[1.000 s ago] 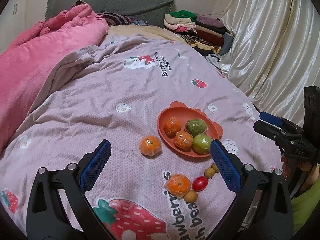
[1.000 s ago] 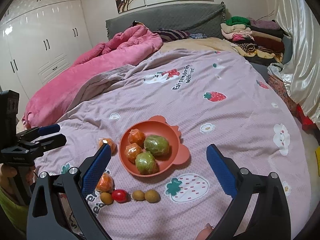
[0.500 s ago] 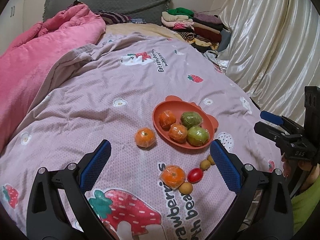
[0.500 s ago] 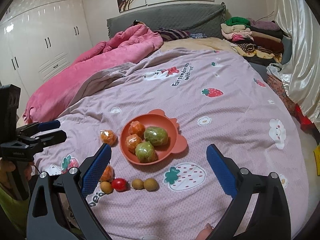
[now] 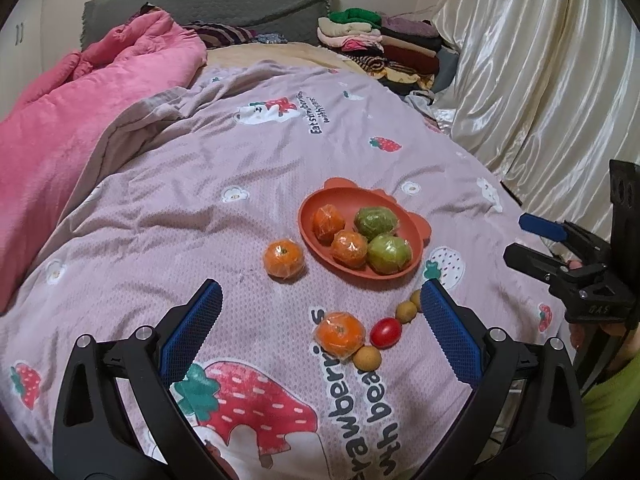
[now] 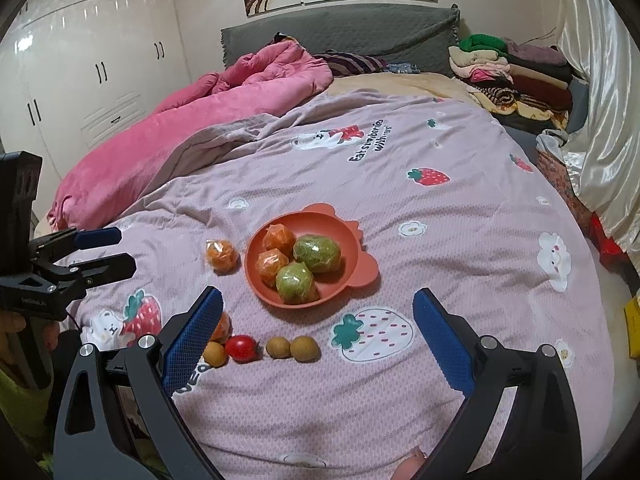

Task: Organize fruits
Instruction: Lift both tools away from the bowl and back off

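An orange plate (image 5: 416, 236) sits on the bed, on a pink blanket (image 5: 200, 208) with strawberry pictures. Four wrapped fruits lie in the plate: two oranges (image 5: 349, 248) on its left side and two green fruits (image 5: 389, 254) on its right side. They touch each other.

One more wrapped orange (image 5: 283, 258) lies on the blanket just beside the plate, on its left. Nearer to the cameras is a little row of fruit. It has another wrapped orange (image 5: 340, 333), a small red tomato (image 5: 385, 332) and three small brown fruits (image 6: 305, 348). One brown fruit touches the tomato and the orange.

The left gripper (image 5: 320, 340) hangs above the row with its jaws wide apart and nothing between them. The right gripper (image 6: 318, 344) is also spread wide and holds nothing. It is over the blanket near the two brown fruits.

A pink quilt (image 6: 192, 136) is bunched up farther back on the bed. Folded clothes (image 6: 512, 76) are piled by the shiny curtain (image 5: 540, 80).
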The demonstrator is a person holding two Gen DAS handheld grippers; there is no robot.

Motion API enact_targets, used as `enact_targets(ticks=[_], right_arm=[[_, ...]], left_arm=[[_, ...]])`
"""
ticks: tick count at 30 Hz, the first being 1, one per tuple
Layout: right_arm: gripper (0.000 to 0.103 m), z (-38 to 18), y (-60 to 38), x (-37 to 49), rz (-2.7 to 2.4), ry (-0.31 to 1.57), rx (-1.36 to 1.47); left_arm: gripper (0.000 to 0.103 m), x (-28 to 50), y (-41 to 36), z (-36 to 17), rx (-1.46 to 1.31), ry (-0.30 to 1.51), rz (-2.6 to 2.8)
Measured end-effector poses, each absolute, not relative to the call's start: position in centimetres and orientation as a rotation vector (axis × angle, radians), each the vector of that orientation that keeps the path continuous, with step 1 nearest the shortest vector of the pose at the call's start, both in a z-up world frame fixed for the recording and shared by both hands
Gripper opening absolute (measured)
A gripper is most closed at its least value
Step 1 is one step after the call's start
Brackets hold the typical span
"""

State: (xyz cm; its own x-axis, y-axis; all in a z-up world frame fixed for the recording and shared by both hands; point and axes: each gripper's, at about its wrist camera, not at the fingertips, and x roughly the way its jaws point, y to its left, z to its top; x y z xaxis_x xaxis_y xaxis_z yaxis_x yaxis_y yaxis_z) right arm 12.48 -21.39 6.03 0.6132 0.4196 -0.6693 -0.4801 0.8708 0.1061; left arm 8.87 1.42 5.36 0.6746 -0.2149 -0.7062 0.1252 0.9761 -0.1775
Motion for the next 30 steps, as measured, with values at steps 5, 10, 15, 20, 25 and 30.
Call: enact_targets(ticks=[5,10,15,20,25,30], right_arm=[[0.096,5.7,-21.7,12.0,0.519,0.751,-0.083],[0.096,5.2,-22.3,11.6,0.518,0.762,-0.086],[0.096,4.6,-22.6,11.3,0.517,0.772,-0.085],[0.096,3.9,-22.6,10.9,0.511,0.776,-0.114],[0.096,3.4,-22.8,10.6,0.520,0.780,-0.116],[0.096,2.9,-22.8,10.5,0.522,0.781,-0.128]], left_arm=[[0.093,8.4,0.9,5.1,-0.099,0.824,-0.190],[0.093,7.9,0.5,4.9,-0.088,0.832,-0.185],[0.093,7.7,-0.1,4.5,-0.078,0.847,-0.190],[0.093,7.6,-0.9,3.8,-0.052,0.868,-0.195],[0.093,7.5,-1.6,3.2,-0.031,0.885,-0.197],[0.093,7.3,-2.1,2.4,-0.012,0.903,-0.196]])
